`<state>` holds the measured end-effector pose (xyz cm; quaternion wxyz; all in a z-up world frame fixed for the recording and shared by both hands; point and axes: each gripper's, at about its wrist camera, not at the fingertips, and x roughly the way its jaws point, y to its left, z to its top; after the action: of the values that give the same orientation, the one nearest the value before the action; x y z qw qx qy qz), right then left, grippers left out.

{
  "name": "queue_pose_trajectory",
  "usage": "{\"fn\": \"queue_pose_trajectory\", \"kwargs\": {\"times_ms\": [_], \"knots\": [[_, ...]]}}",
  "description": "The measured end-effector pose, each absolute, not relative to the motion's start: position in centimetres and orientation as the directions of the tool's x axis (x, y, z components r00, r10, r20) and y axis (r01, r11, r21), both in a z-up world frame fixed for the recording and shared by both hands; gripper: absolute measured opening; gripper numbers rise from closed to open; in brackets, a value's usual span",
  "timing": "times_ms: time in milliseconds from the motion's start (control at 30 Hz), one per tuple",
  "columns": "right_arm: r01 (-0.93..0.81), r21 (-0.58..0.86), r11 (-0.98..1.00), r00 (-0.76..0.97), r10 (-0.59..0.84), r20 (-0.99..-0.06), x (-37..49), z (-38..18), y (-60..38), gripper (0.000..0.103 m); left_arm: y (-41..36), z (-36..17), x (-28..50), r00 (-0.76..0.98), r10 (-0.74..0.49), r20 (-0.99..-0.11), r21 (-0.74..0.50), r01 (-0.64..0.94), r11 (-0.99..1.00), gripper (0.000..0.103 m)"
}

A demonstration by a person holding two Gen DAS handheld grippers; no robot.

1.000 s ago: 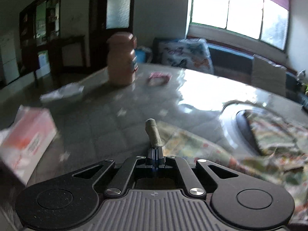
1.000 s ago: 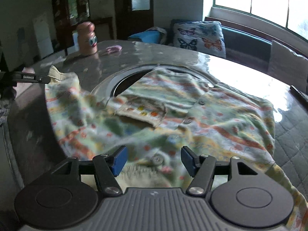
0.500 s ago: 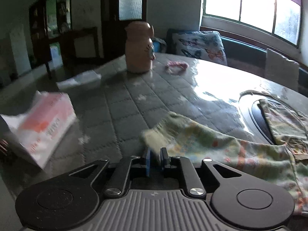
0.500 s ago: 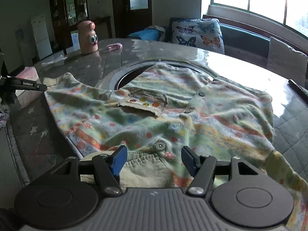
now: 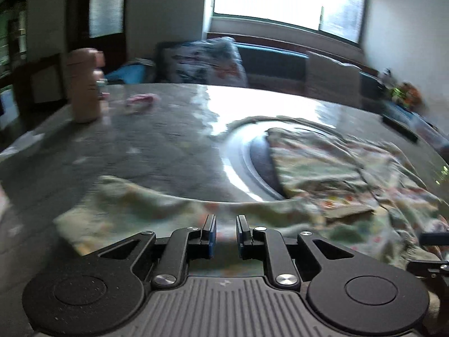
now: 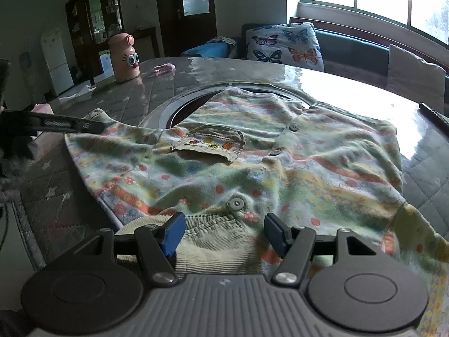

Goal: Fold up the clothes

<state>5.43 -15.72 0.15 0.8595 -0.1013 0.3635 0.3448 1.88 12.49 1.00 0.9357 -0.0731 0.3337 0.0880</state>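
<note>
On the table (image 6: 174,84), patterned shirt (image 6: 252,151) spread flat, just ahead of both claws, left claw (image 5: 226,231) narrowly parted, right claw (image 6: 224,231) wide.

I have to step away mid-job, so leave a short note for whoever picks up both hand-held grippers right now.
Left hand-held gripper: open, holding nothing, low over the sleeve.
Right hand-held gripper: open wide, holding nothing, hovering at the corduroy collar.
The patterned shirt lies spread front-up on the table, partly over the round inset; chest pocket faces up.
Done: shirt laid out flat, sleeve out to the side.
Left: no fold shows yet; sleeves and body all remain.
</note>
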Motion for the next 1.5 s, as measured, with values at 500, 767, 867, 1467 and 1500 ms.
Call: {"fn": "queue_pose_trajectory", "kwargs": {"times_ms": [500, 767, 867, 1467, 1500], "knots": [[-0.643, 0.099, 0.759, 0.519, 0.528, -0.673, 5.0, 0.7, -16.7, 0.064, 8.4, -0.5, 2.3, 0.765, 0.058, -0.642, 0.007, -0.069, 0.998, 0.03], [-0.603, 0.133, 0.787, 0.54, 0.525, -0.657, 4.6, 0.7, -18.2, 0.074, 6.8, 0.1, 1.3, 0.787, 0.035, -0.616, 0.019, -0.029, 0.999, 0.047], [-0.588, 0.153, 0.795, 0.531, 0.521, -0.668, 4.3, 0.2, -18.7, 0.074, 6.2, 0.2, 1.0, 0.793, 0.031, -0.609, 0.034, -0.013, 0.999, 0.052], [-0.676, 0.106, 0.729, 0.497, 0.557, -0.666, 0.6, 1.6, -18.7, 0.033, 2.1, 0.3, 0.3, 0.81, -0.028, -0.586, 0.114, 0.116, 0.987, 0.057], [-0.674, 0.094, 0.733, 0.503, 0.548, -0.669, 0.5, 1.4, -18.6, 0.027, 2.0, 0.3, 0.2, 0.811, -0.03, -0.585, 0.117, 0.121, 0.986, 0.054]]}}
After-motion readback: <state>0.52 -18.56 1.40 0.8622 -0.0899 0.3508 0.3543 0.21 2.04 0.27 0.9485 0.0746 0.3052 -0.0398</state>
